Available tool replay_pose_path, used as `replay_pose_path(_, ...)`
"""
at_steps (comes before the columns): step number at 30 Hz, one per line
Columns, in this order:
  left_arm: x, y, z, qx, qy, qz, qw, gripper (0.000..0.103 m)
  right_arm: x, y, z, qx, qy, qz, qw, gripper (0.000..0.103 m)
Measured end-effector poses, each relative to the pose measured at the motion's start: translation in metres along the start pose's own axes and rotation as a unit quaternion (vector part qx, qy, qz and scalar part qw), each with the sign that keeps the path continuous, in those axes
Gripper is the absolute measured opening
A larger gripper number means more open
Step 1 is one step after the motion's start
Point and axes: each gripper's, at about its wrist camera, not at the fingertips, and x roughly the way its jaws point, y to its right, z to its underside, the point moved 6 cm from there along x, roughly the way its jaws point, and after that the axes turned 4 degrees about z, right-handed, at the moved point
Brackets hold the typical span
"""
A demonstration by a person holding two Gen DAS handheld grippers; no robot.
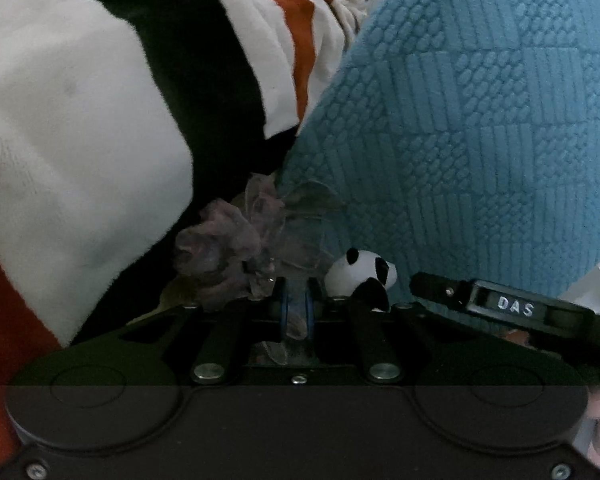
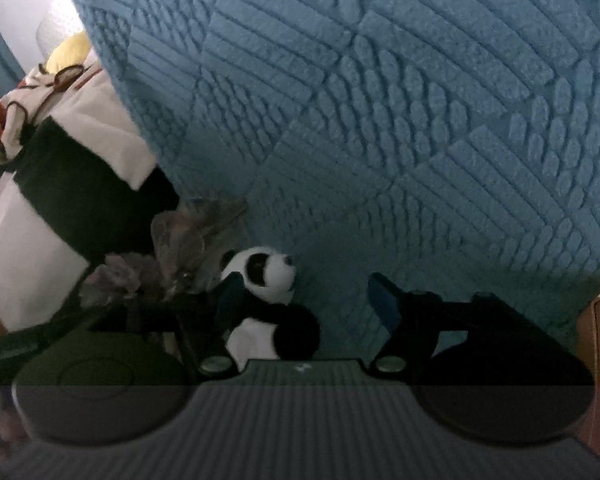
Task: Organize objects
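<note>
— What do we see around us?
— We face a blue quilted cover (image 2: 420, 120) filling the view; at ten o'clock lies a white, black and orange blanket (image 1: 80, 120).
— And smaller things?
— A mauve gauze ribbon (image 1: 228, 236) lies between them, and our left gripper (image 1: 296, 304) has its jaws pressed together on it. The toy panda (image 2: 268, 276) sits at its three o'clock, against one finger of our right gripper (image 2: 304, 296), jaws spread.
</note>
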Motion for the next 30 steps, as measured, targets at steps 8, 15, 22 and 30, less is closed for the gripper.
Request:
replay_pose_path(8,0.008,-0.012,0.008,-0.016,-0.027,-0.031,0.9990,0.052,0.015,0.015,0.019,0.079,-0.072,-0.035,0.994,0.040)
replay_pose_path(15,0.029,-0.025,0.014,-0.052,-0.061,-0.045,0.9958,0.063,0.014,0.009,0.017,0.079,-0.077,-0.065,0.992,0.026)
replay_pose_path(22,0.037,-0.033,0.004,-0.075,-0.051,-0.054,0.9944,0.063,0.008,-0.001,0.011,0.023,-0.069,-0.044,0.996,0.025)
replay_pose_path(30,0.048,-0.047,-0.001,-0.119,-0.046,-0.071,0.9892,0.063,0.004,-0.005,0.005,-0.016,-0.054,-0.029,0.998,0.025)
